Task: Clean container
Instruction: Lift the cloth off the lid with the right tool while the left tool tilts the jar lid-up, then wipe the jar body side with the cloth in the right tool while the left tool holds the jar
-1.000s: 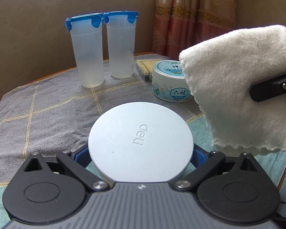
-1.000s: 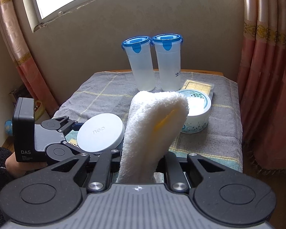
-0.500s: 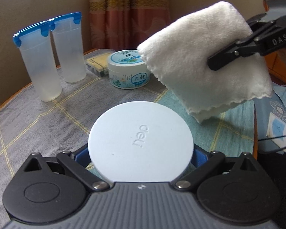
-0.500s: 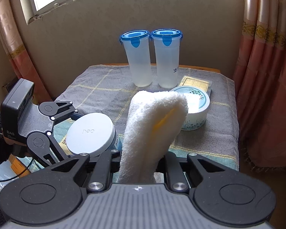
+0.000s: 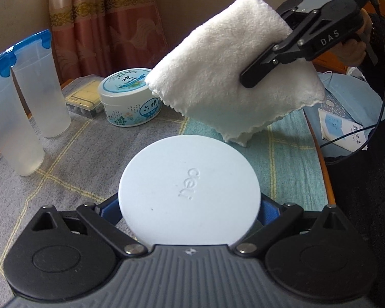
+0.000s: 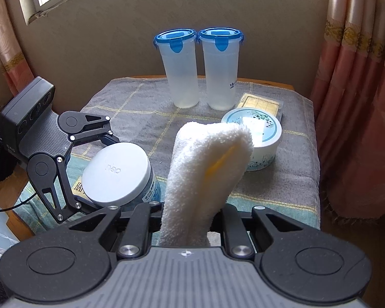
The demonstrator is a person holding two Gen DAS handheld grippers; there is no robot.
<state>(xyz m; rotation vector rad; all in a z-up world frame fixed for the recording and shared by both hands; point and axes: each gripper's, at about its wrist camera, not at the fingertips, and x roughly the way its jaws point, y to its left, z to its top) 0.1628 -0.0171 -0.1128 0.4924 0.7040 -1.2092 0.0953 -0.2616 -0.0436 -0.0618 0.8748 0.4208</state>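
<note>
Here the left gripper [image 6: 110, 177] clamps the round white-lidded plastic jar [image 5: 188, 195], lid facing up. The right gripper [image 5: 246, 82], pinching a folded white terry cloth [image 5: 218, 77], hangs just above and beyond it, to the right.

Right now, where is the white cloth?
The white cloth is clamped in the right gripper, held in the air just above and to the right of the white-lidded container that the left gripper holds.

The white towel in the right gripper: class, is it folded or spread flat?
Folded. The white towel is doubled over, with a rounded fold at its far end and two layers running back into the right gripper.
</note>
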